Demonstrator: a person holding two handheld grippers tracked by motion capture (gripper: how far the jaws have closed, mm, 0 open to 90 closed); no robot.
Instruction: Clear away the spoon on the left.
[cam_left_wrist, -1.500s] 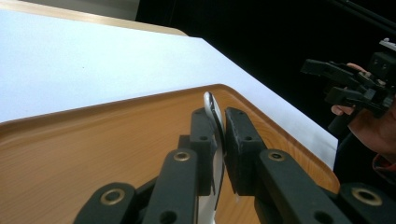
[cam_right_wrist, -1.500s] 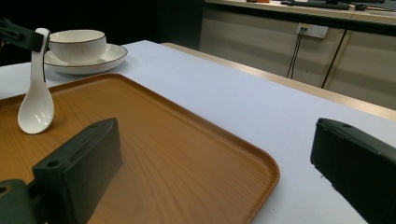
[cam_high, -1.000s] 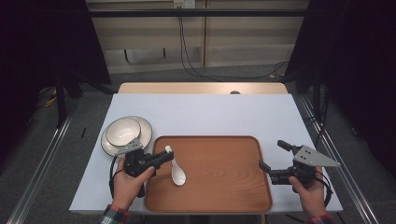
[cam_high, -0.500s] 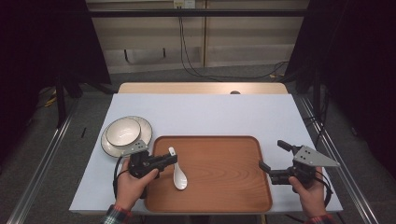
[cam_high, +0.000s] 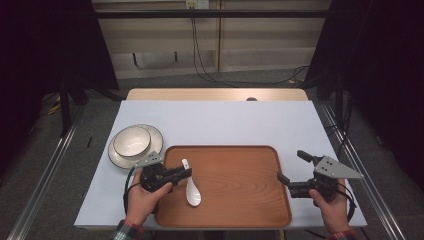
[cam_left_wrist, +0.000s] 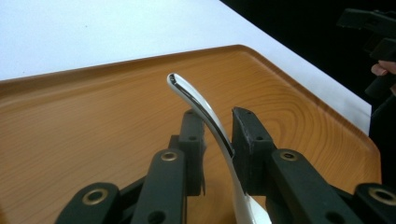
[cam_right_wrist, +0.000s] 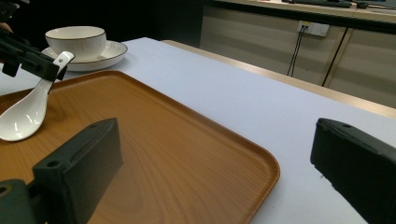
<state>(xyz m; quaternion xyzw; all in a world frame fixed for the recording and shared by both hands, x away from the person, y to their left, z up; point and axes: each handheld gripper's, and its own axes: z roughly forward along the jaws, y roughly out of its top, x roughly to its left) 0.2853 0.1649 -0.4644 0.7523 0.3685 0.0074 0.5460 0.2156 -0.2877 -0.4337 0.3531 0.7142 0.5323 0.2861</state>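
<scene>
High view: left tool (cam_high: 186, 173) over left part of wooden tray (cam_high: 270, 210), white ceramic spoon (cam_high: 191, 190) lying on tray, bowl end toward person, handle tip raised toward far side. Left gripper view: spoon handle (cam_left_wrist: 205, 112) between the two black jaws, touching left pad, small gap at right pad; jaws narrow, just been opening, grip loosened, spoon no longer clamped. Right gripper view: spoon bowl (cam_right_wrist: 23, 116) resting on tray surface, handle up between left tool's jaws. Right tool (cam_high: 291, 169) at right edge of tray, jaws wide apart, nothing between them; held low over tray rim (cam_right_wrist: 273, 172) and worktop. White bowl (cam_high: 132, 140) sitting in white plate (cam_high: 153, 137) on pale worktop (cam_high: 225, 120), just beyond tray's far-left corner, apart from spoon. Left hand (cam_high: 142, 200) and right hand (cam_high: 332, 207) gripping tool bodies near worktop's close edge.
</scene>
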